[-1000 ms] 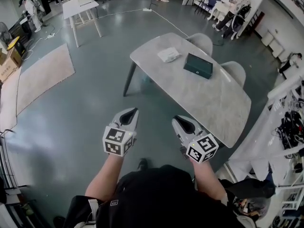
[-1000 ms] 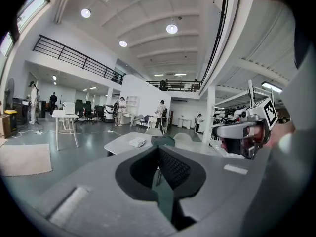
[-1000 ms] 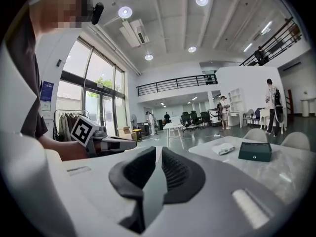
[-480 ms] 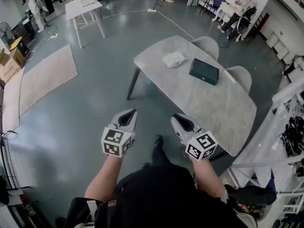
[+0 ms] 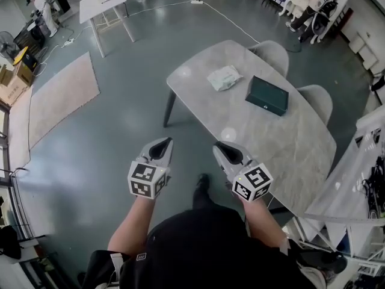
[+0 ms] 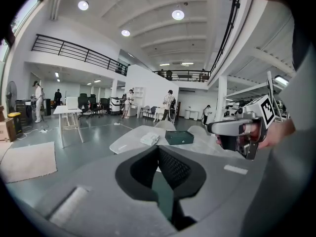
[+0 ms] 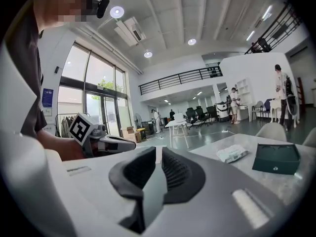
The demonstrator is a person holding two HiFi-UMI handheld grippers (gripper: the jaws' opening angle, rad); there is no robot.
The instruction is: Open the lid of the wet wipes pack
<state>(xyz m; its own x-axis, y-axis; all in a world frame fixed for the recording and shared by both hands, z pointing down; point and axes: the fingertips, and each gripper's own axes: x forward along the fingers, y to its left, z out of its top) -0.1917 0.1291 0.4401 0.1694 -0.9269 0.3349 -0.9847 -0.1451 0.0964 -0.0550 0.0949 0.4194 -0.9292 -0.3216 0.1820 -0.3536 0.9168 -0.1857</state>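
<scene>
The wet wipes pack (image 5: pixel 224 77) is a white, crinkled packet lying on the far part of the grey marble table (image 5: pixel 283 143). It also shows in the left gripper view as the pack (image 6: pixel 149 139) and in the right gripper view as the pack (image 7: pixel 232 153). My left gripper (image 5: pixel 162 145) and right gripper (image 5: pixel 221 147) are held side by side in front of me, short of the table's near edge and well away from the pack. Both are shut, with nothing between their jaws. In their own views the left gripper (image 6: pixel 159 149) and right gripper (image 7: pixel 159 151) point towards the table.
A dark green box (image 5: pixel 267 96) lies on the table to the right of the pack. Two grey chairs (image 5: pixel 271 53) stand along the table's far side. A white table (image 5: pixel 102 5) and a rug (image 5: pixel 60 95) are at the left, with a clothes rack (image 5: pixel 367 167) at the right.
The table with the pack and box has come nearer and looks larger. Both grippers keep the same shut pose in front of me.
</scene>
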